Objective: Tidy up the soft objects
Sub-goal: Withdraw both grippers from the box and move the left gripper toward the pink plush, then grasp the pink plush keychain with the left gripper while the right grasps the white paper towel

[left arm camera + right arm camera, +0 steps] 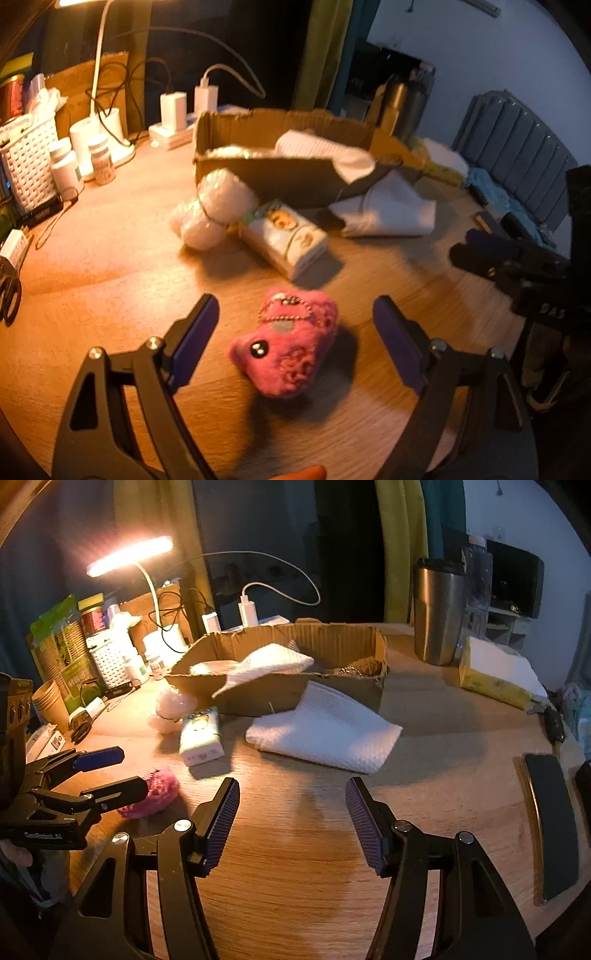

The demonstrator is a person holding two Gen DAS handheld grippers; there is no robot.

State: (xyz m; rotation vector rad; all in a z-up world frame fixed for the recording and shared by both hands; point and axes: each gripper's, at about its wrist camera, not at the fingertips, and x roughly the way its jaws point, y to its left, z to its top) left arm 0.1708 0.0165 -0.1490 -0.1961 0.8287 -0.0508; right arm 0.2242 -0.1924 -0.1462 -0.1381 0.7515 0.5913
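Left gripper (295, 332) spread wide, straddling the pink plush toy (286, 350) on the wooden table (110, 258); pads not touching it. Its bead chain (282, 304) lies on top. Best to lower and close across the plush body, avoiding the chain. Cardboard box (280, 672) sits beyond. Right gripper (291, 819) wide apart, holding nothing.
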